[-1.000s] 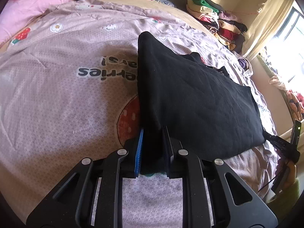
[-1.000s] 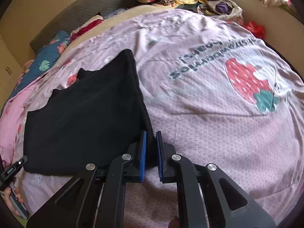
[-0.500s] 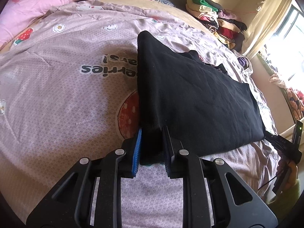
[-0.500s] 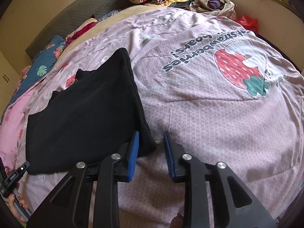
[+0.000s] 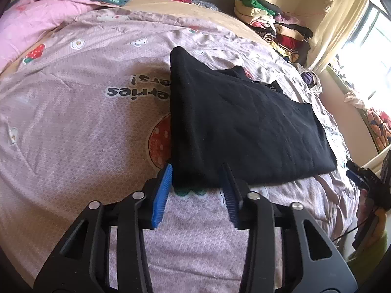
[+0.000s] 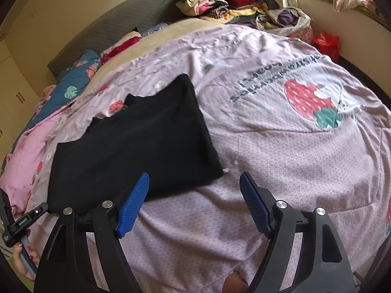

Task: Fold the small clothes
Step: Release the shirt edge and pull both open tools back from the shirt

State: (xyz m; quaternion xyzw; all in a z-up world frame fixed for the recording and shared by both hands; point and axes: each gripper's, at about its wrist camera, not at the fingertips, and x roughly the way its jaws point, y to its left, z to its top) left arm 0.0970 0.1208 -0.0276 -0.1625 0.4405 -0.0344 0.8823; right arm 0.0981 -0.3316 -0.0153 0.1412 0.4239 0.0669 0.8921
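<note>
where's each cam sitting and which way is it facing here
Left wrist: rides the left gripper, angled down along its opening jaws at the black garment's near left corner on the pink bedspread; the right gripper shows at the right edge.
Right wrist: rides the right gripper, looking down its opening, empty jaws at the garment's near right corner; a hand holding the left gripper shows lower left.
Shared: the garment, the bedspread, the clothes pile by the window.
</note>
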